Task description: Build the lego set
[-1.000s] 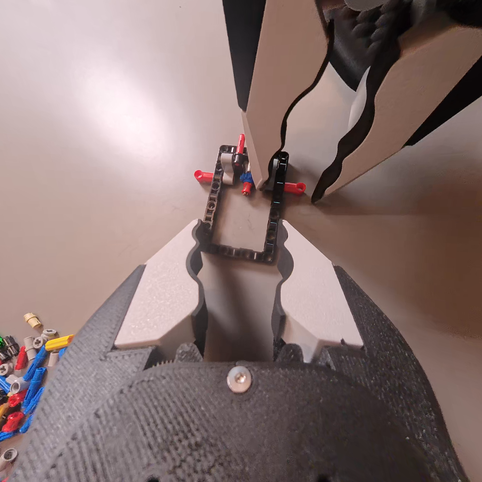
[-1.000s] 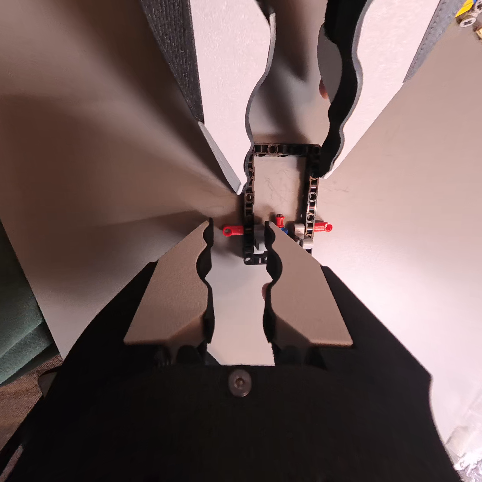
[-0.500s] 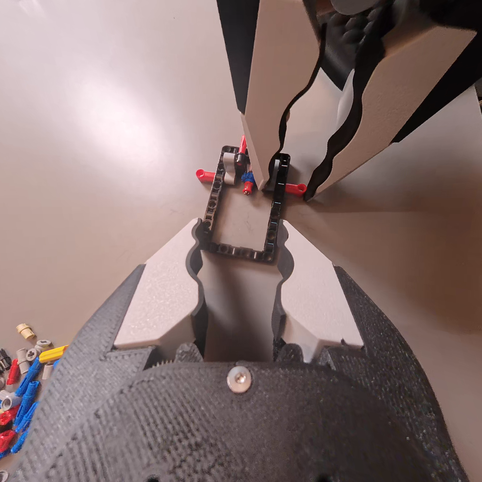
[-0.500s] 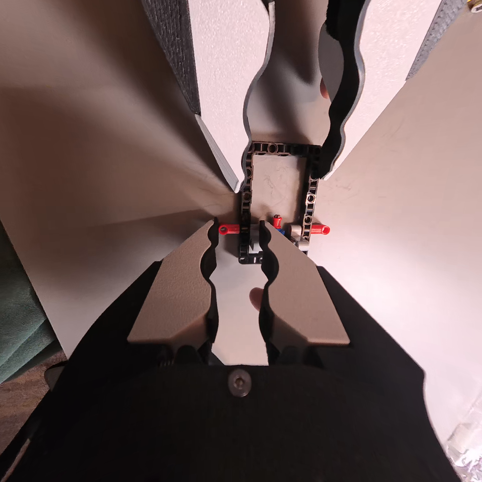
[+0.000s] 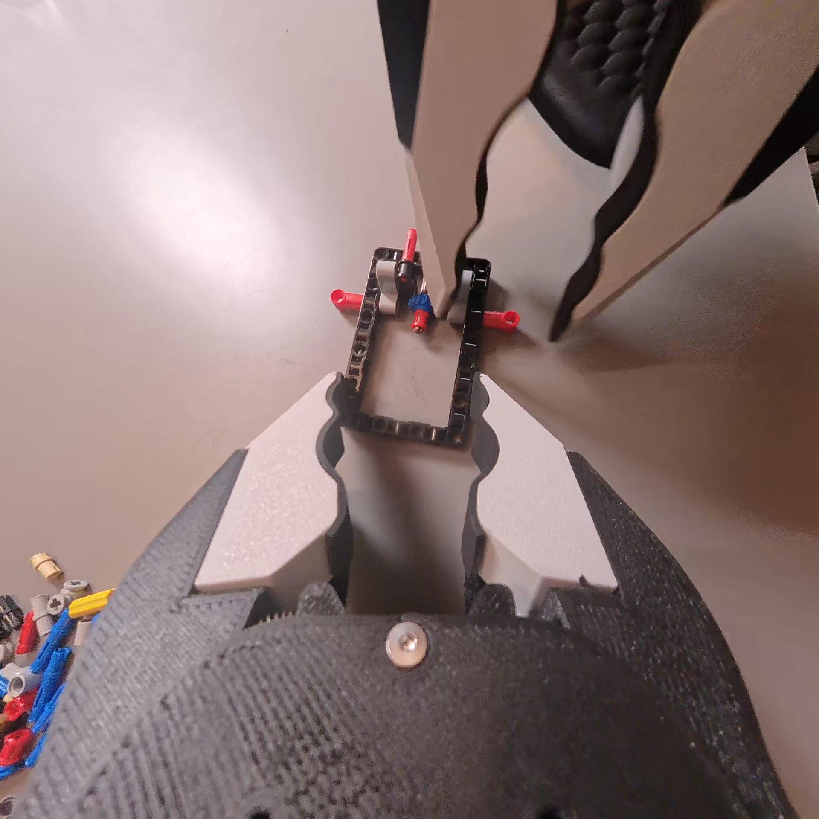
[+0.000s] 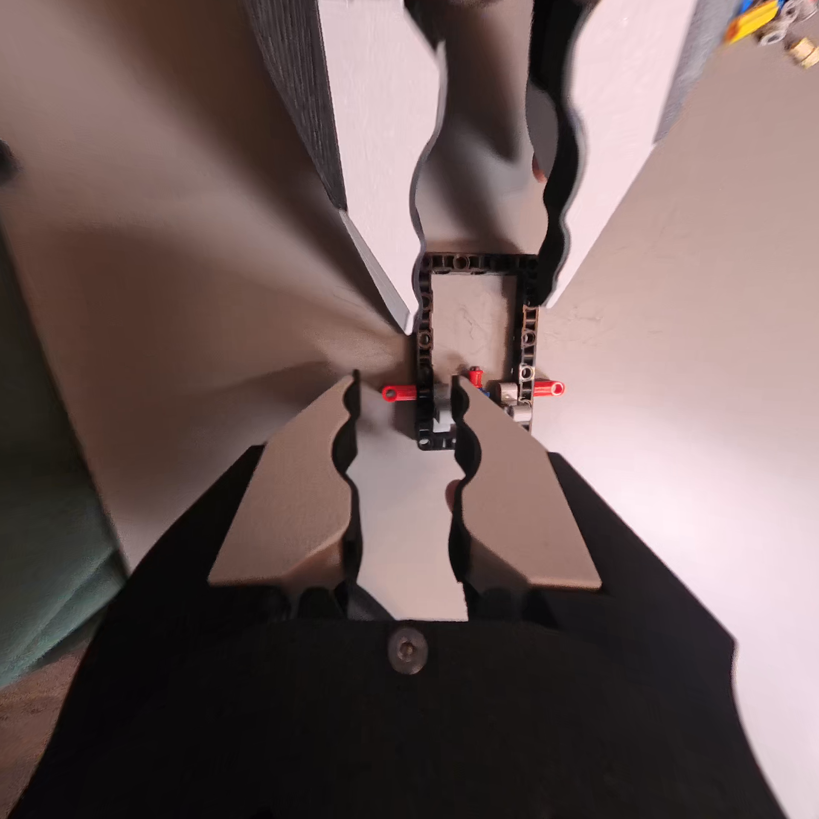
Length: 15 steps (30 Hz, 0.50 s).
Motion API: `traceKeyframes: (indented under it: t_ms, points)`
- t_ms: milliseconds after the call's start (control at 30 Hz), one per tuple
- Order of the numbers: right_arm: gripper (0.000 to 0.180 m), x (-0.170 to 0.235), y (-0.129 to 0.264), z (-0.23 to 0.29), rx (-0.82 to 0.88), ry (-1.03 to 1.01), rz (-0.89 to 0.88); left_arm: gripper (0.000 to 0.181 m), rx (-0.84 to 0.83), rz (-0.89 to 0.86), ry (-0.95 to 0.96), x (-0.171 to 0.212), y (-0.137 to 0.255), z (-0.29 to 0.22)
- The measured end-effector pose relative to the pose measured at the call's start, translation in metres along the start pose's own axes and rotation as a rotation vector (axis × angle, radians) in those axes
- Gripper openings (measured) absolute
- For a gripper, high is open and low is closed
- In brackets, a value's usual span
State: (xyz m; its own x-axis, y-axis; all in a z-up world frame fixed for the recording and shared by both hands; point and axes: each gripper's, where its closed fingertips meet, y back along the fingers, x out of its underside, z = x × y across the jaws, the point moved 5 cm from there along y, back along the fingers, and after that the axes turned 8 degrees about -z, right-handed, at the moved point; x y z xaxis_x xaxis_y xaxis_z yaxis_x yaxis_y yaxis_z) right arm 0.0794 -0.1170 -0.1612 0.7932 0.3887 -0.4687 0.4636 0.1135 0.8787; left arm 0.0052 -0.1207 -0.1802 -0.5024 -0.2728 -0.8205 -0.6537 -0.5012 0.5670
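In the left wrist view, the left gripper (image 5: pixel 407 390), with pale grey wavy-edged fingers on a black textured body, has its two jaws clamped on the near end of one black rectangular lego frame with rows of pin holes (image 5: pixel 463 368). The frame lies flat on the smooth beige table (image 5: pixel 177 221), one fingertip pressing each long side. At the frame's far end sit two light grey connector pieces (image 5: pixel 389 286), one inside each long beam. Two red pins with ring ends (image 5: pixel 345 298) stick outward, one to the left and one to the right. One red axle carrying a blue gear (image 5: pixel 419 310) stands between the grey pieces, with a black bush near its far end. The right gripper (image 5: pixel 501 323) comes down from the far side, blurred. Its two fingers are spread apart, one tip inside the frame beside the right grey piece, the other on the table outside the right pin. A heap of loose lego pieces, blue, red, grey, yellow and tan (image 5: pixel 40 633), lies at the near left; too many overlap to count.

In the right wrist view, the right gripper (image 6: pixel 405 381) is part open and holds nothing. The frame's left beam (image 6: pixel 425 337) and its red pin lie between the two fingertips. The left gripper (image 6: pixel 481 301) grips the frame's far end. A few loose pieces (image 6: pixel 766 26) show at the far right corner.
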Motion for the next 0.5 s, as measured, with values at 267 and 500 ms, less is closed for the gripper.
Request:
traceKeyframes:
  t_ms: [267,500]
  points:
    - [0.042,0.004,0.034,-0.062,0.025,-0.142,-0.156,0.056,0.016,-0.004,-0.002,0.001,0.001,0.000]
    - [0.038,0.008,-0.008,-0.067,-0.167,-0.154,0.016,0.057,0.022,-0.015,0.002,0.001,0.001,0.001]
